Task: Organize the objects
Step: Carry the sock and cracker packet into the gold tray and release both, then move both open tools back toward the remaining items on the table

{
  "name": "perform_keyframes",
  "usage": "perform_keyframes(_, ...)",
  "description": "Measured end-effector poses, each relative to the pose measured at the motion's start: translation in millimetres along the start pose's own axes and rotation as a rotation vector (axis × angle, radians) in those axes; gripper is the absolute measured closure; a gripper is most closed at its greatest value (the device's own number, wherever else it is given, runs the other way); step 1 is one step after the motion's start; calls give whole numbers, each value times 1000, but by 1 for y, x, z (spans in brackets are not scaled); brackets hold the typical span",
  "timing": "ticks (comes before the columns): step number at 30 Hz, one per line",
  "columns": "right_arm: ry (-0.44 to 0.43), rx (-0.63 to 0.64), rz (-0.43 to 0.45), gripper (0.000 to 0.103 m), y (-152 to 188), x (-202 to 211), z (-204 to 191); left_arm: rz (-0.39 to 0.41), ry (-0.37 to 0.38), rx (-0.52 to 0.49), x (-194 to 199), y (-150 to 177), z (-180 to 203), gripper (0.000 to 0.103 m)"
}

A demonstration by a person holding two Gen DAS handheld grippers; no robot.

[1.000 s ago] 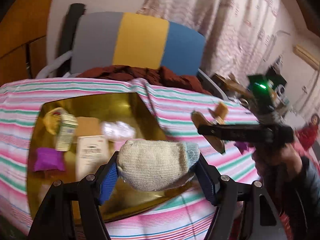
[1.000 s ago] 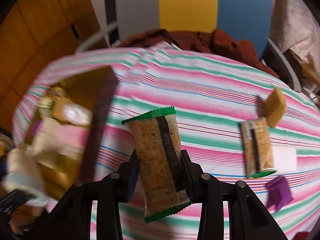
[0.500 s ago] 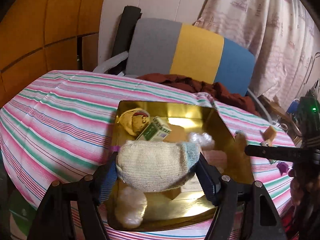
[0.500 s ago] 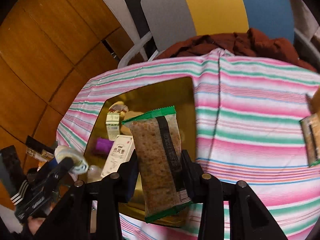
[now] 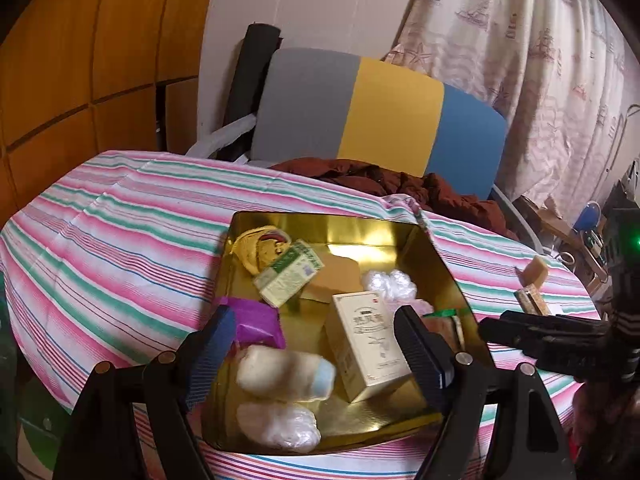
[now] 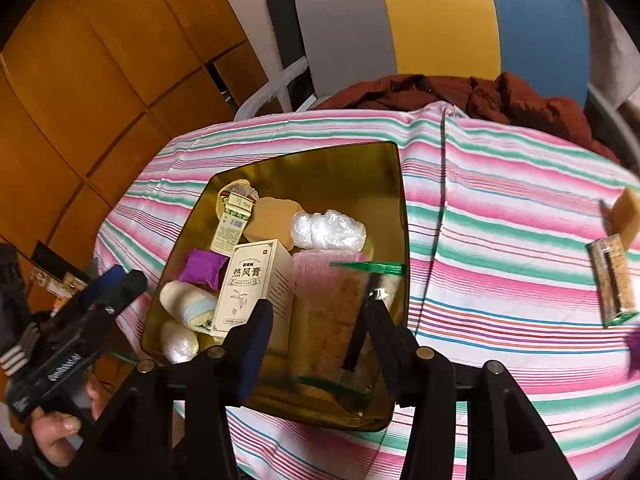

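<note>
Domestic room: patterned curtains [image 5: 540,60], wood-panelled wall [image 5: 80,60], tricolour chair back [image 5: 380,112], and striped cloth [image 5: 120,232] over the bench.

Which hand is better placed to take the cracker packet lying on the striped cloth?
Right. The open right tool is on the cracker packet's side of the gold tray; the left tool hangs over the other side.

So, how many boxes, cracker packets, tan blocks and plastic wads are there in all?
Boxes: 2, cream box and green box.
Cracker packets: 2, tray packet and cloth packet.
Tan blocks: 2, tray block and cloth block.
Plastic wads: 2, far wad and near wad.
Total: 8
</note>
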State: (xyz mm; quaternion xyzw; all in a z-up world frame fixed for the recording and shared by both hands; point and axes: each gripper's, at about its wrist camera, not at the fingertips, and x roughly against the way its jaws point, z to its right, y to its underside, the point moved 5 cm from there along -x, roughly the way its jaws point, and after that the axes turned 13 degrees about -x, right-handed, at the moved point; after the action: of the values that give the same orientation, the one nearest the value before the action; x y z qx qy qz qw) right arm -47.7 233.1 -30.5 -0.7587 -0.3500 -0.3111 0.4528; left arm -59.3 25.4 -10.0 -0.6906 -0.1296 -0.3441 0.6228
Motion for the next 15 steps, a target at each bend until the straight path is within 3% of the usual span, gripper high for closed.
perform_keyframes(3,31,27,24,41,5,3,-5,5,2,-19,5,-2,8,20)
perform_keyframes(7,80,63,61,40,11,6,-9,-10,-21,-19,7,-2,11,20)
perform_keyframes(11,141,101,131,20,16,15,-11,-34,-62,-8,8,1,10,20)
perform_keyframes(15,175,129,178,16,20,22,-15,-38,-68,-9,12,2,12,20)
